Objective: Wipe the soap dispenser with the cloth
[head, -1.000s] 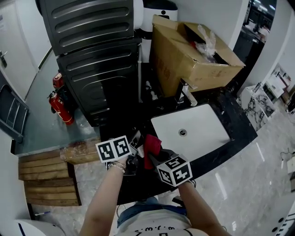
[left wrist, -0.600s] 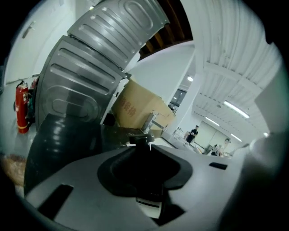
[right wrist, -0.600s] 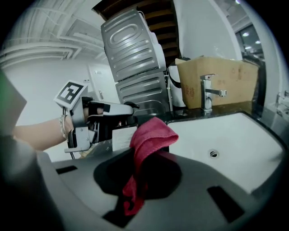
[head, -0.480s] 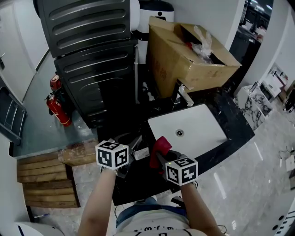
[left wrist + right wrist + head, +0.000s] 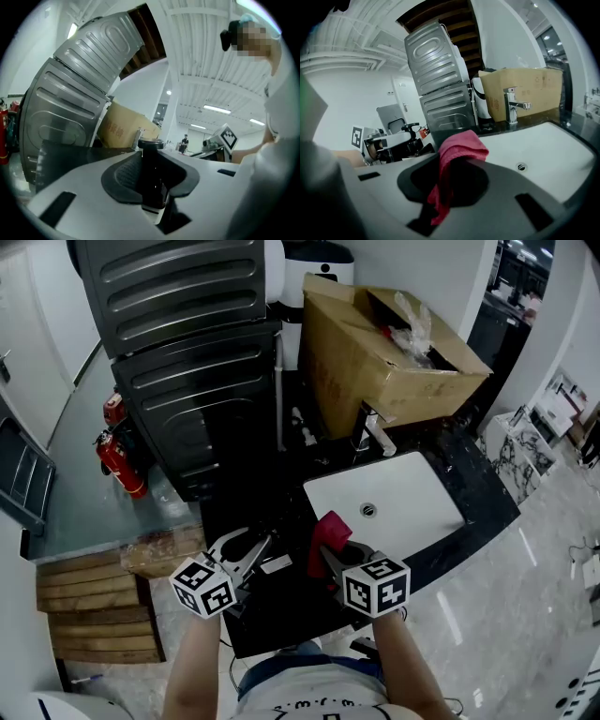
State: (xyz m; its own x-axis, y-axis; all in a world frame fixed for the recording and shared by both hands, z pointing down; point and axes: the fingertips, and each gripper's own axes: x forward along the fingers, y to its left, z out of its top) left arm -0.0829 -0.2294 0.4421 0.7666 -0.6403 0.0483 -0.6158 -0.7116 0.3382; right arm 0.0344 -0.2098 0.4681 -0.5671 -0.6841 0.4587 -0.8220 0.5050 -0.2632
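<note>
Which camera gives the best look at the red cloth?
The right gripper view: the red cloth fills the middle, pinched between the jaws of the right gripper. The head view shows it small, sticking up from that gripper. The left gripper view does not show it.

**Clearances at the Counter**

The left gripper [image 5: 246, 547], clamped on the soap dispenser [image 5: 152, 173], and the right gripper [image 5: 326, 557], clamped on the cloth [image 5: 328, 532], stood near each other above the front of the black countertop [image 5: 281, 606]. A strip of bare counter separated them. To the right, the white sink [image 5: 412, 521] lay open and unobstructed. The faucet [image 5: 372, 432] stood at its rear edge. Just behind it, the cardboard box [image 5: 375, 362] blocked the back of the counter. The ribbed grey cabinet [image 5: 187, 352] walled off the left rear. Only a narrow dark channel remained between cabinet and box.
</note>
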